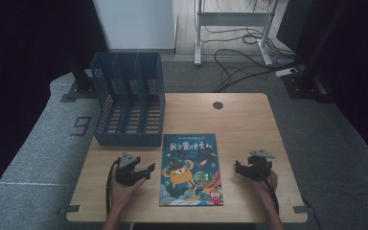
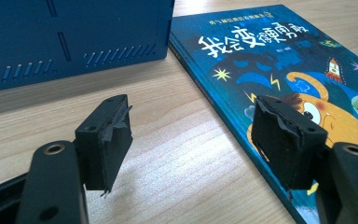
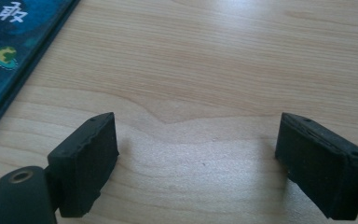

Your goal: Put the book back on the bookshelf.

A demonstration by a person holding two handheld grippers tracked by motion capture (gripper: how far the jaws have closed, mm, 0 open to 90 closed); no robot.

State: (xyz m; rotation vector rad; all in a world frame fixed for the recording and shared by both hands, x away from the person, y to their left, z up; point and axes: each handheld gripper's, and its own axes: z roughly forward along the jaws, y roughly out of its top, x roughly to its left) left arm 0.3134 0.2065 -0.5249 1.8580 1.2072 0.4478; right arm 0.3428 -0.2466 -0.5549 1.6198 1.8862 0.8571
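Observation:
A picture book with a blue cartoon cover lies flat near the table's front edge, between my two hands. My left gripper rests on the wood just left of the book, jaws open and empty. In the left gripper view that gripper points at the book, with its right jaw over the cover's near edge. My right gripper sits right of the book, open and empty. Bare wood lies between the jaws of the right gripper, and the book's edge runs along the left of that view.
A blue file rack with several slots stands at the table's back left, close behind the book; its wall is in the left gripper view. The wooden table has a cable hole. Cables and a desk frame lie beyond.

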